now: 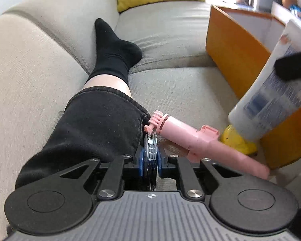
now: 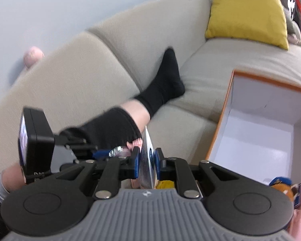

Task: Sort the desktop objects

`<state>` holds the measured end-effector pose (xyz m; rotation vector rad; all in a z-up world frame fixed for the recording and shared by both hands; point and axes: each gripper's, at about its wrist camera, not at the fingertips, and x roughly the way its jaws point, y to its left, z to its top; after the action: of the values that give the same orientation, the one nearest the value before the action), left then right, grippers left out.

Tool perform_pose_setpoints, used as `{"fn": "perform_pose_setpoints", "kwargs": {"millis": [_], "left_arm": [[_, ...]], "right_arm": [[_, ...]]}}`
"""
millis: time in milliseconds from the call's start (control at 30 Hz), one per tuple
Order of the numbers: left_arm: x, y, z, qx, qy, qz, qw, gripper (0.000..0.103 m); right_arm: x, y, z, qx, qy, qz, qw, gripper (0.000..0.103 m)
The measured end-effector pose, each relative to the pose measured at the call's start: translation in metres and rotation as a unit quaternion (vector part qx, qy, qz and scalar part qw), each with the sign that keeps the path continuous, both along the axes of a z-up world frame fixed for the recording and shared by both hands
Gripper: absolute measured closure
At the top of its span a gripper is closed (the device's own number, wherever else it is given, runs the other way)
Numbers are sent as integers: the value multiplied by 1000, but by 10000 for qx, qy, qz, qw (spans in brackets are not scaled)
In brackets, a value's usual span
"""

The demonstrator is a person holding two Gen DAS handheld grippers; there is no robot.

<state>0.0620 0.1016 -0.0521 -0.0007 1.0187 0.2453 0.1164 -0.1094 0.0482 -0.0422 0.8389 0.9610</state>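
My left gripper [image 1: 150, 160] is shut on a dark round disc-shaped thing [image 1: 150, 148] with shiny rims, held on edge between the blue pads just above the sofa seat. A pink plastic handle [image 1: 192, 140] lies right of it, beside a yellow object [image 1: 237, 143]. My right gripper [image 2: 147, 160] is shut on the flat end of a white tube [image 2: 147, 156] with blue print. The left wrist view shows that tube [image 1: 271, 98] tilted over the near corner of the orange box [image 1: 236, 56]. The left gripper [image 2: 114, 151] with the disc sits just left of the right one.
A person's leg in black trousers and a black sock [image 1: 112, 50] stretches across the beige sofa [image 1: 170, 34]. The orange box has a white inside [image 2: 258, 136], with a plush toy [image 2: 281, 186] at its near end. A yellow cushion [image 2: 248, 12] leans at the back.
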Motion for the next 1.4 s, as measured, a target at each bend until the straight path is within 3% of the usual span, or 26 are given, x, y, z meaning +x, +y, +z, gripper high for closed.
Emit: {"fn": "perform_pose_setpoints", "kwargs": {"millis": [167,300,467,633,833,1000,1167,1267,1400], "left_arm": [[-19,-2,31,-415,-475,130,9979,88],[-28,-10,60,-796,-855,91,9931,89],[-27,-31,90,-1230,-1230,-337,9842,88],[-18,-54,104,-1700,-1339,-768,9733,89],[-3,-74,106,-1777,-1304,-1101,9692,89],[3,-80,103,-1816,-1241,-1199,9681,89],[6,-80,100,-1800,-1172,-1214,9691,89],[8,-79,98,-1804,-1118,-1210,9697,89],[11,-80,97,-1771,-1063,-1247,9705,89]], "right_arm": [[1,-39,34,383,-267,-352,9983,87],[1,-69,45,180,-405,-770,9960,87],[4,-82,17,-424,-50,-1110,9929,87],[3,-79,-16,-811,354,-1149,9894,87],[2,-68,-33,-1237,404,-859,9878,87],[6,-55,-50,-1664,459,-414,9841,87],[15,-38,-51,-2070,344,532,9763,87],[23,-26,-48,-2373,315,1374,9612,87],[28,-8,-45,-2838,263,2595,9227,87]]}}
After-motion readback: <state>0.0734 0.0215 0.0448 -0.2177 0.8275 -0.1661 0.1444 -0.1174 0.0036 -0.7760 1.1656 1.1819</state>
